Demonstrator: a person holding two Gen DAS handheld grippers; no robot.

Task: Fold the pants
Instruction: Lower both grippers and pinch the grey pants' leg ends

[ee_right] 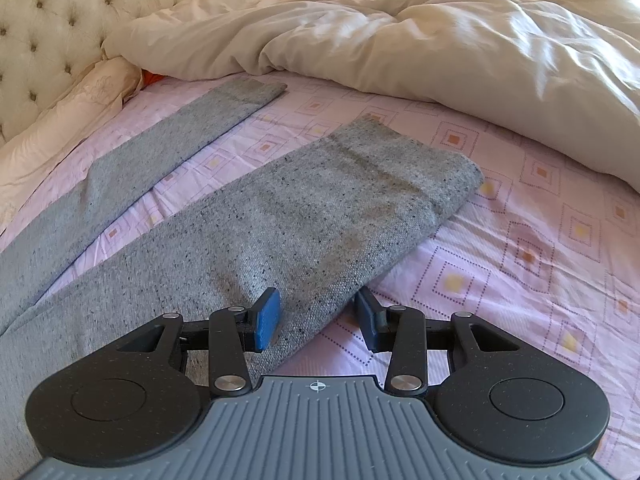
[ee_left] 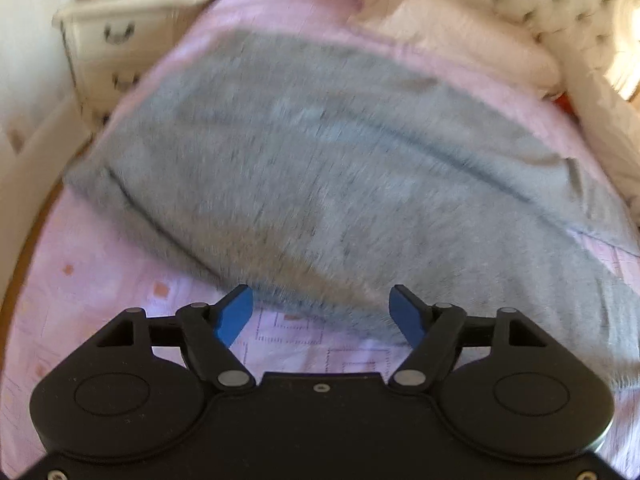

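Observation:
Grey pants [ee_left: 320, 168] lie spread on the pink patterned bed sheet [ee_left: 100, 300]. The left wrist view is blurred and shows the wide upper part of the pants. My left gripper [ee_left: 322, 314] is open and empty at the near edge of the pants. In the right wrist view two legs lie apart: the near leg [ee_right: 320, 216] and the far leg [ee_right: 180, 140]. My right gripper [ee_right: 318, 318] is open, its jaws on either side of the near leg's right edge, just above the sheet [ee_right: 520, 260].
A rumpled cream duvet [ee_right: 440, 40] covers the far side of the bed. A tufted headboard [ee_right: 52, 28] and a pillow [ee_right: 80, 96] are at the left. A white nightstand with drawers [ee_left: 108, 48] stands beside the bed.

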